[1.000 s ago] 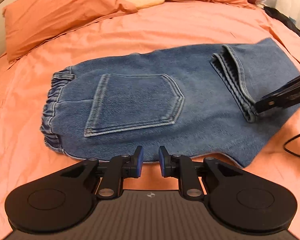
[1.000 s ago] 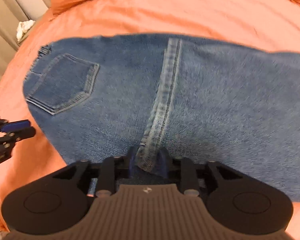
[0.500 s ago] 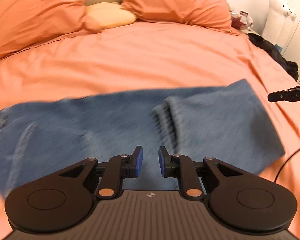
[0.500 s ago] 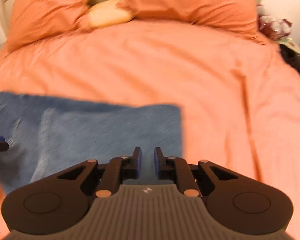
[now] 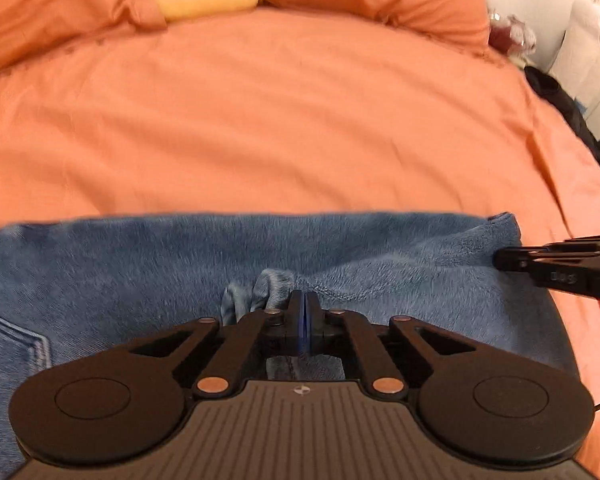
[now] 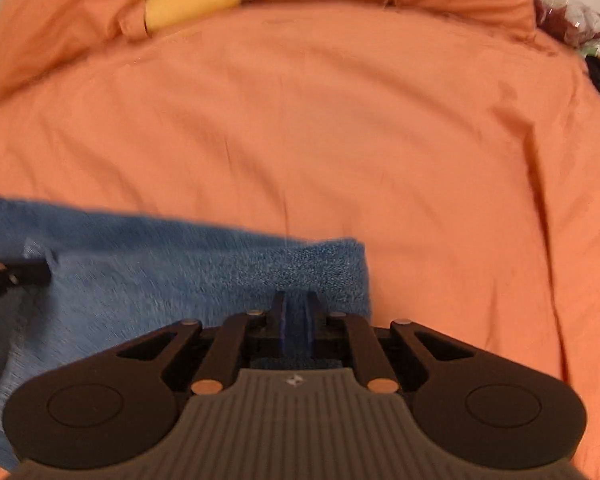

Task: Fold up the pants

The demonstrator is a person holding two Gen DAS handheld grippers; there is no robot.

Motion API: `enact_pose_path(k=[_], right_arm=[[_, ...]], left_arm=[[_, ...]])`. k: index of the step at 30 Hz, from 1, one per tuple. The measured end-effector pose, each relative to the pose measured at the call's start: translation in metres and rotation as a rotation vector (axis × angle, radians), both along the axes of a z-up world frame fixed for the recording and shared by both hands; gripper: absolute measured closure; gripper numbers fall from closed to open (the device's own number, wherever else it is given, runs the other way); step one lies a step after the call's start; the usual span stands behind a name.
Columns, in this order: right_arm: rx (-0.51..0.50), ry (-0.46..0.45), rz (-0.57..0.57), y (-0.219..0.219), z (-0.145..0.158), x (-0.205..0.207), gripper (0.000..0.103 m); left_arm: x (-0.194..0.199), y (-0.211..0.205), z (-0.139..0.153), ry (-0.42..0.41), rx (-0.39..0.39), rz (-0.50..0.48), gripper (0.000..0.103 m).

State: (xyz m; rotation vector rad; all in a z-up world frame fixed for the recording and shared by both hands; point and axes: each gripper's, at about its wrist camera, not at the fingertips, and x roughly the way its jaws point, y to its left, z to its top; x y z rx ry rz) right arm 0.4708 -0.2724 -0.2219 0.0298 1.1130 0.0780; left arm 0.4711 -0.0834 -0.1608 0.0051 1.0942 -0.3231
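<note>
two grippers, left gripper (image 5: pixel 303 312) and right gripper (image 6: pixel 294 316), fingers clamped on one pants (image 5: pixel 140 268).

— Was anything readable out there?
— Barely. In the left wrist view, the right gripper (image 5: pixel 500 259) came in from the right edge, and its black side carried small raised letters, something like "DAS", too blurred to be sure.
— And on each camera's own gripper?
— Only a small white emblem on the ribbed grey plate of the left gripper (image 5: pixel 303 300) and of the right one; no letters or numbers.
</note>
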Motion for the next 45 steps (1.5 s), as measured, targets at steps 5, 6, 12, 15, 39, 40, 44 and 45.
enact_pose_path(k=[5,6,12,15,39,40,44,45], right_arm=[[-0.054,-0.010,0.038,0.010,0.006,-0.003,0.100],[-0.044,-0.009,0.027,0.009,0.012,-0.005,0.100],[0.002,-0.005,0.073,-0.006,0.055,-0.066,0.099],[0.020,0.027,0.101,-0.012,0.060,-0.104,0.099],[-0.015,0.009,0.274,0.033,0.067,-0.138,0.096],[-0.019,0.000,0.303,0.044,0.071,-0.140,0.096],[-0.072,-0.045,0.425,0.088,0.078,-0.138,0.079],[-0.083,-0.051,0.457,0.099,0.078,-0.136,0.079]], left_arm=[[-0.011,-0.015,-0.008,-0.040,0.106,-0.059,0.097],[-0.012,-0.017,-0.006,-0.042,0.114,-0.061,0.097],[-0.049,-0.011,0.017,-0.082,0.146,-0.125,0.097],[-0.071,-0.008,0.020,-0.077,0.129,-0.171,0.097],[-0.099,0.090,0.056,-0.052,0.052,-0.017,0.074],[-0.101,0.106,0.061,-0.054,0.051,0.009,0.067],[-0.109,0.175,0.078,-0.073,0.058,0.145,0.051],[-0.110,0.191,0.080,-0.074,0.052,0.184,0.046]])
